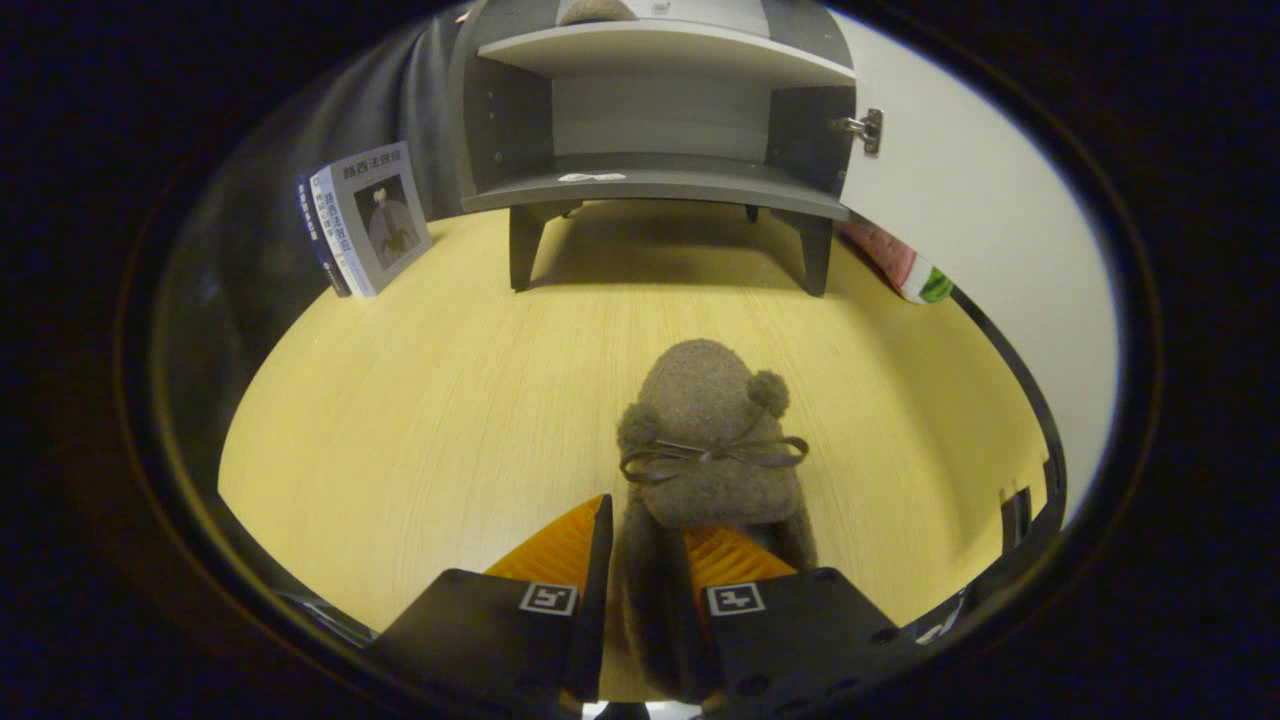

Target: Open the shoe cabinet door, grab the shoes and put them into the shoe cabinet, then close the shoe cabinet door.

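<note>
Wooden table, gripper clamping shoe

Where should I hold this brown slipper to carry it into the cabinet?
Grip the brown slipper by its heel-side wall, coming from behind, as the gripper does now: one finger outside, one in the opening, pinching that thin wall. The toe and bow point at the open cabinet, so it should slide in toe first.

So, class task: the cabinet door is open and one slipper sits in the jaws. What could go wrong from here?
1. The jaws grip only the heel wall of the slipper, so its toe may droop and catch the lower shelf.
2. A wide swing could hit the open door.
3. The book beside the cabinet could topple if brushed.
</note>
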Action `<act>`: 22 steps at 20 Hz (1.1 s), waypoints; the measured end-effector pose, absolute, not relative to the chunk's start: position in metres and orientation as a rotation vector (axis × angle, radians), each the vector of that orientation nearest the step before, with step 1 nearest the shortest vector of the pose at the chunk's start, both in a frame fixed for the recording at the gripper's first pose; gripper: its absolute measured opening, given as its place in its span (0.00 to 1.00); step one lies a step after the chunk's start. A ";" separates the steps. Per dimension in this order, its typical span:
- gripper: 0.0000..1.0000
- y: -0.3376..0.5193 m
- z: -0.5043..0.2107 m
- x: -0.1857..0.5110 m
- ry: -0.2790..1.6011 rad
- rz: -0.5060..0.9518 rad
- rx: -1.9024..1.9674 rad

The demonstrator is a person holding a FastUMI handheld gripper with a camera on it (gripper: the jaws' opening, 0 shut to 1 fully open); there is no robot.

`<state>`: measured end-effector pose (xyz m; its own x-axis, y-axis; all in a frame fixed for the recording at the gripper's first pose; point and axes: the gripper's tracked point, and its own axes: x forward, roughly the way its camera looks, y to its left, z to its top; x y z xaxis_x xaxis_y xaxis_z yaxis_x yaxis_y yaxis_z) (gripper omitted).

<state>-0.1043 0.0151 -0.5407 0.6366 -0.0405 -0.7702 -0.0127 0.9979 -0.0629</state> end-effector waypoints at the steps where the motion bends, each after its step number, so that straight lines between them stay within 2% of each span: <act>1: 0.33 0.014 -0.543 -0.105 0.897 -0.022 -0.071; 6: 0.32 0.009 -0.541 -0.103 0.887 -0.055 -0.063; 8: 0.15 0.009 -0.545 -0.104 0.898 -0.053 -0.043; 13: 0.15 0.011 -0.544 -0.108 0.931 -0.033 -0.127; 18: 0.14 0.010 -0.546 -0.102 0.882 -0.050 -0.055; 19: 0.05 0.010 -0.543 -0.104 0.883 -0.048 -0.066; 22: 0.04 0.010 -0.541 -0.105 0.875 -0.035 -0.081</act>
<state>-0.1049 0.0102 -0.5415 0.6406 -0.0637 -0.7652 -0.0030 0.9963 -0.0854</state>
